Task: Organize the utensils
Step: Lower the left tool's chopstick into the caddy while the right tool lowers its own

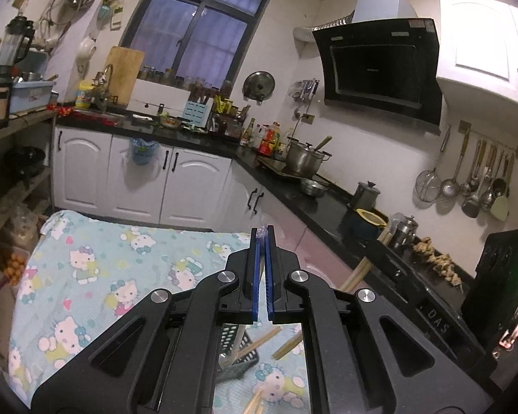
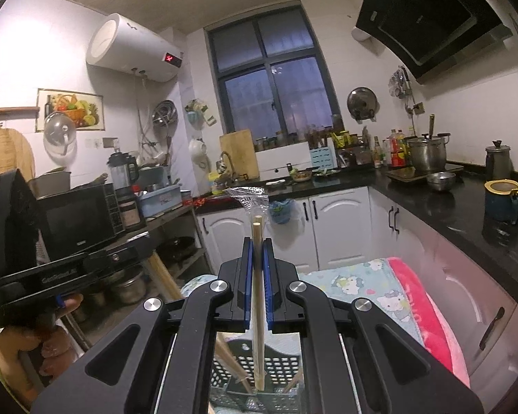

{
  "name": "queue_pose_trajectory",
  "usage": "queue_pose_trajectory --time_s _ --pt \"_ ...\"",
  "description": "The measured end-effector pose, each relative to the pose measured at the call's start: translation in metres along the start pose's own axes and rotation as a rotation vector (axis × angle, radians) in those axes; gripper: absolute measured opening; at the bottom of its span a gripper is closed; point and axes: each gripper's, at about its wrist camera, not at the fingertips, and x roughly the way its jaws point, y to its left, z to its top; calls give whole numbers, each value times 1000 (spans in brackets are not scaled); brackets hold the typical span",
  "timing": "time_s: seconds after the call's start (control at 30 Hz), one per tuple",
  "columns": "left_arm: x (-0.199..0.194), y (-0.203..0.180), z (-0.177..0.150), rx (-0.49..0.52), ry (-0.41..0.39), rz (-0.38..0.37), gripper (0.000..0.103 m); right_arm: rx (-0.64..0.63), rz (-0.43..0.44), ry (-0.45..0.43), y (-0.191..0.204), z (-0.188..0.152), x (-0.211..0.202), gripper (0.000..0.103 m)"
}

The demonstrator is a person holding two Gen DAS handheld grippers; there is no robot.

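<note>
Chopsticks [image 2: 258, 276] stand upright, pinched in the right gripper [image 2: 258, 296] directly above the basket [image 2: 276, 369], while the left gripper [image 1: 263, 276] nips only clear wrapper [image 1: 261, 233].

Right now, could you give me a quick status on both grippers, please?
Right gripper shut on wrapped chopsticks. Left gripper shut on the plastic wrapper. Utensil basket below, nothing blocking.

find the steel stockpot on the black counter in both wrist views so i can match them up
Left wrist view: the steel stockpot sits right of centre on the black counter, under the range hood, a utensil handle poking out of it.
Right wrist view: the steel stockpot is at the right, mid-height, on the same counter, left of a small lidded metal canister.
Shared landmark: the dark-framed window on the far wall.
</note>
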Motion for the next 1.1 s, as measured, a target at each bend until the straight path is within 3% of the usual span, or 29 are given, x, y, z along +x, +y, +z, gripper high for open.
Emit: queue_pose_trajectory --time_s 0.37,1.0,1.1 --pt "24 17 -10 9 32 51 1 24 -11 21 -17 -8 28 6" --pt "56 53 -55 -40 109 91 1 53 -21 74 -28 -61 68 6" --pt "59 58 -66 -63 123 78 1 54 -44 103 -26 -71 75 14"
